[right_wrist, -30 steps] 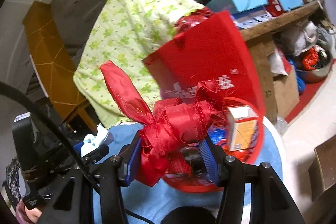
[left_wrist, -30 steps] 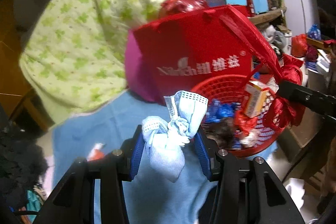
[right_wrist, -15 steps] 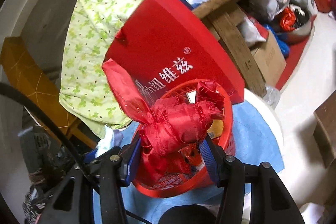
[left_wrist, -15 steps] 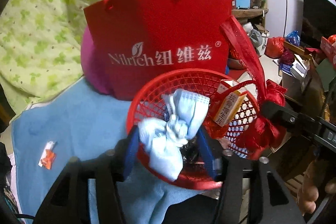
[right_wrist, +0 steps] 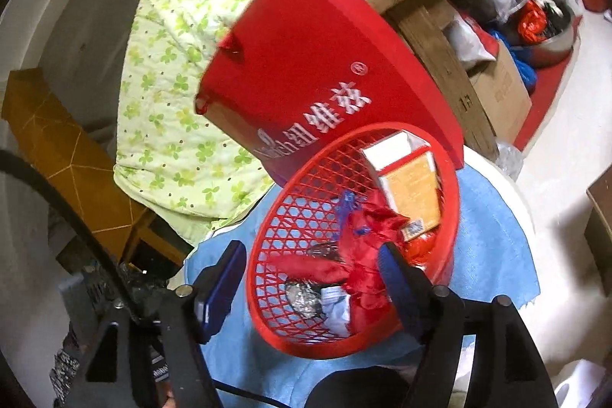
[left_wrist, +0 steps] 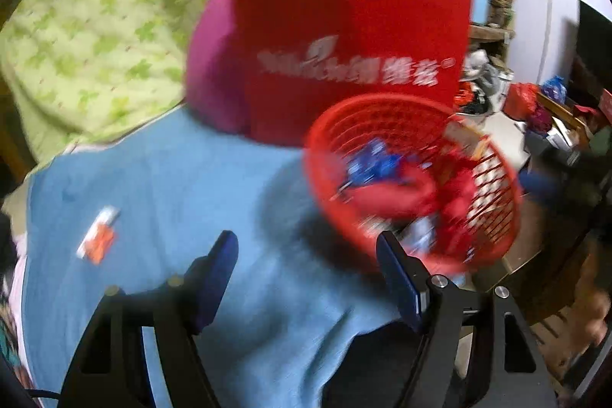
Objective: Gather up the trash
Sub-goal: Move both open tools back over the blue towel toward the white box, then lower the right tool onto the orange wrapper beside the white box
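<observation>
Both my grippers, left [left_wrist: 306, 274] and right [right_wrist: 311, 280], have just been opening and stand spread, nothing between the jaws. Mask [right_wrist: 338, 306] and red ribbon [right_wrist: 367, 239] lie in the red basket [right_wrist: 267, 293] on the bench [left_wrist: 172, 178]. One wrapper [left_wrist: 97, 236] remains at nine o'clock. Behind, a red bag [right_wrist: 325, 64] reads "纽维兹".

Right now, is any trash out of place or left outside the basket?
Yes. One small orange-and-white wrapper lies on the blue cloth, well apart from the red basket, which already holds the other trash. Nothing looks spilled.
</observation>
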Demonstrator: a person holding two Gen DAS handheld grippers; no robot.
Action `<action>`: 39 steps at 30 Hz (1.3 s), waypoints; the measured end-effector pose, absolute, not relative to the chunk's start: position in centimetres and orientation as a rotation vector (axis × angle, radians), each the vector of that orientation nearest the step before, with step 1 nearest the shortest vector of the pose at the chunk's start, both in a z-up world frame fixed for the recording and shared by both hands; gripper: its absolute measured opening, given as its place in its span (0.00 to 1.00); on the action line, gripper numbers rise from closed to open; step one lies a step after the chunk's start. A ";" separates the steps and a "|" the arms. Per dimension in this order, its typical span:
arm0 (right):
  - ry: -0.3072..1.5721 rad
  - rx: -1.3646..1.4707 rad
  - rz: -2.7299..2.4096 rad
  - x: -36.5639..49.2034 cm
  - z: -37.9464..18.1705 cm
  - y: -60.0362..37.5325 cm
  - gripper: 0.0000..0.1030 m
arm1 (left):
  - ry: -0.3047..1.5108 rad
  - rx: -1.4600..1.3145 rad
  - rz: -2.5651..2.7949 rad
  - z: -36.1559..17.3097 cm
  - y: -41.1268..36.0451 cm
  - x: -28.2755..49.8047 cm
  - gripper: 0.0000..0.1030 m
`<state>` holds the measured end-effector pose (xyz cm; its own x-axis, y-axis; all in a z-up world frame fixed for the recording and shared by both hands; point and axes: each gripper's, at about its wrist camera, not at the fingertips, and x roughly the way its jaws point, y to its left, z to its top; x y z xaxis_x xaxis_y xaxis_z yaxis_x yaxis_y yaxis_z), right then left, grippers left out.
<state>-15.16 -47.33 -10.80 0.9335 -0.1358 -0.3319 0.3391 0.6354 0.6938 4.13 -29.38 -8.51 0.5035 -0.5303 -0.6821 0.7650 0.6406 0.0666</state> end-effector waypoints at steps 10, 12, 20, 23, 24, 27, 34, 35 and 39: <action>0.310 0.657 -0.088 -9.4 -7.1 -39.7 0.73 | 0.739 0.291 -0.479 -11.8 -14.7 9.7 0.73; 0.354 0.620 -0.038 -7.1 -6.9 -37.4 0.73 | 0.737 0.274 -0.403 -12.5 -11.6 10.6 0.73; 0.608 0.535 0.119 5.1 -9.8 -29.1 0.72 | 0.766 0.203 -0.235 -15.2 -3.0 13.7 0.73; 0.705 0.570 0.167 10.5 -11.8 -27.0 0.72 | 0.771 0.192 -0.206 -16.3 -1.0 14.4 0.73; 0.736 0.588 0.178 12.7 -12.6 -26.4 0.72 | 0.773 0.188 -0.202 -16.6 -0.7 14.5 0.73; 0.806 0.623 0.186 18.1 -14.7 -25.1 0.65 | 0.781 0.173 -0.194 -17.5 0.7 15.2 0.73; 0.922 0.788 0.093 29.2 -19.9 -25.1 0.57 | 0.799 0.113 -0.187 -18.7 3.4 16.7 0.73; 0.927 0.802 0.082 30.1 -20.3 -25.0 0.57 | 0.798 0.106 -0.185 -18.7 3.8 16.8 0.73; 0.966 0.866 0.016 33.8 -22.4 -24.9 0.58 | 0.796 0.084 -0.178 -19.0 5.1 17.4 0.73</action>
